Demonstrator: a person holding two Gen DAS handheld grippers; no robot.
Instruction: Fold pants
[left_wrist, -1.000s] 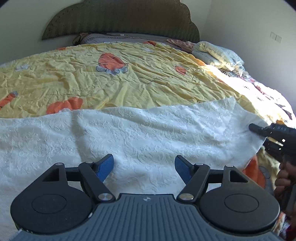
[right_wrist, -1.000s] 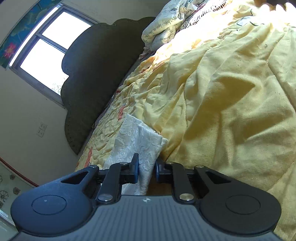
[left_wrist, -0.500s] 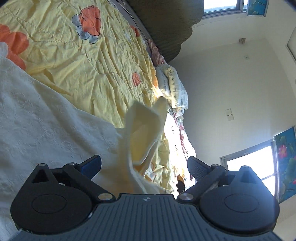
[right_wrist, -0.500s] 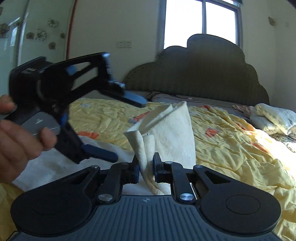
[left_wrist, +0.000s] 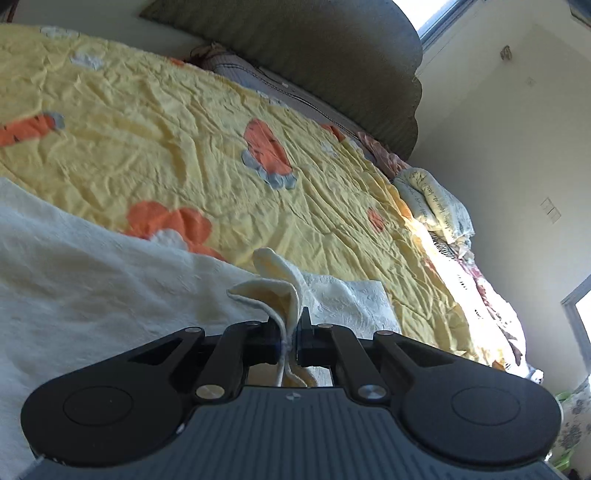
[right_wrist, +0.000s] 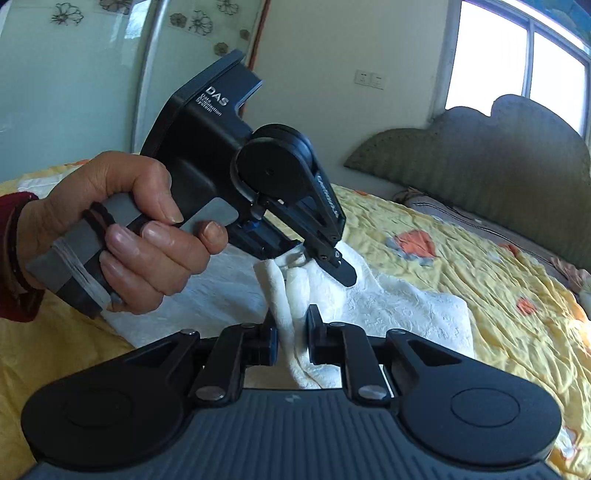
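Observation:
The white textured pants lie spread over the near part of the bed. My left gripper has its jaws closing, and the pads press a bunched cream-white edge of the pants between them. In the right wrist view my right gripper is shut on a twisted fold of the same pants, lifted off the bed. Just beyond it, a hand holds the left gripper, which pinches the cloth a short way above my right fingertips.
A crumpled yellow bedspread with orange flowers covers the bed. A dark padded headboard stands at the far end. Folded blankets sit along the right edge near the wall. A window is behind the headboard.
The left gripper went from wide open beside the raised cloth to shut on it. The right gripper rolled upright and carried its fold up beside the left gripper.

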